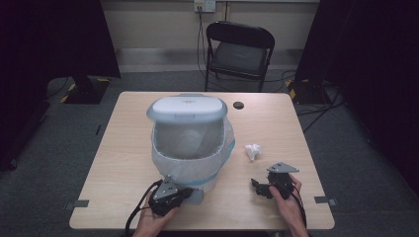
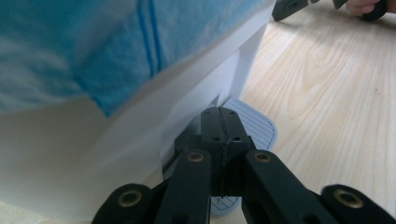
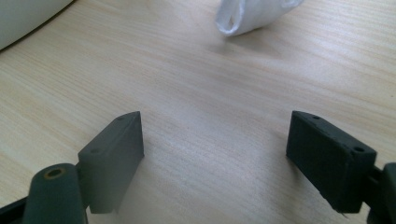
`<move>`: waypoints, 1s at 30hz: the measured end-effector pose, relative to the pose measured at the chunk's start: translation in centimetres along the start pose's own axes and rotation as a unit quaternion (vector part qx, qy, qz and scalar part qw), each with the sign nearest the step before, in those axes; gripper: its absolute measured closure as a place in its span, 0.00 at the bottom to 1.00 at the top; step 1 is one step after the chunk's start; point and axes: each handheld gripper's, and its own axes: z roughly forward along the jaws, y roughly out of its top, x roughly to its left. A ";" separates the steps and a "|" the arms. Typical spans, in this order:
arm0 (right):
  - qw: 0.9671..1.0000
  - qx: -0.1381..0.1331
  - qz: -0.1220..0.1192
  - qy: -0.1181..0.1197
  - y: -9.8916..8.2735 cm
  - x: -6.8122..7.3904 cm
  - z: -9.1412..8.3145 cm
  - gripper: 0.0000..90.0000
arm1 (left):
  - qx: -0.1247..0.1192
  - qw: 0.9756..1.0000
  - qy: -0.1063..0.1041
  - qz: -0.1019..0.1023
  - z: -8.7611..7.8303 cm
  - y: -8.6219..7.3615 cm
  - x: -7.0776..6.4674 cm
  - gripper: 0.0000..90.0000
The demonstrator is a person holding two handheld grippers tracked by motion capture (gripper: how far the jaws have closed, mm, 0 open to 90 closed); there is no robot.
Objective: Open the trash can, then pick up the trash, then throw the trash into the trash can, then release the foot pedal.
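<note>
Pedal bin (image 1: 190,143) stands mid-worktop (image 1: 123,163), lid raised, lined with a bag. Left tongs (image 2: 223,122), clamped together, press its foot pedal (image 2: 254,122). Right tongs (image 3: 212,158) gape wide, empty, short of the crumpled tissue (image 3: 254,16); next they must reach and pinch it.

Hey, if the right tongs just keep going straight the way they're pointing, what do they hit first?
Most likely the crumpled white tissue. The right tongs stand open over bare table, and the tissue lies ahead, a little right of the centre line. How far off it is stays hard to judge, so they might just graze it.
</note>
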 end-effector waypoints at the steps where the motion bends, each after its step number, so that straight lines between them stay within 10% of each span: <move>1: 1.000 0.000 0.000 0.000 0.0 0.0 0.0 0.20 | 0.007 1.000 0.005 0.003 0.1 0.0 -0.1 1.00; 13: 1.000 0.011 -0.002 0.008 0.4 -0.2 0.0 0.19 | 0.018 1.000 0.006 0.001 0.2 0.1 -0.1 1.00; 30: 0.999 -0.012 0.005 0.029 7.5 -2.9 2.6 0.21 | 0.016 1.000 0.005 0.001 0.2 0.0 -0.1 1.00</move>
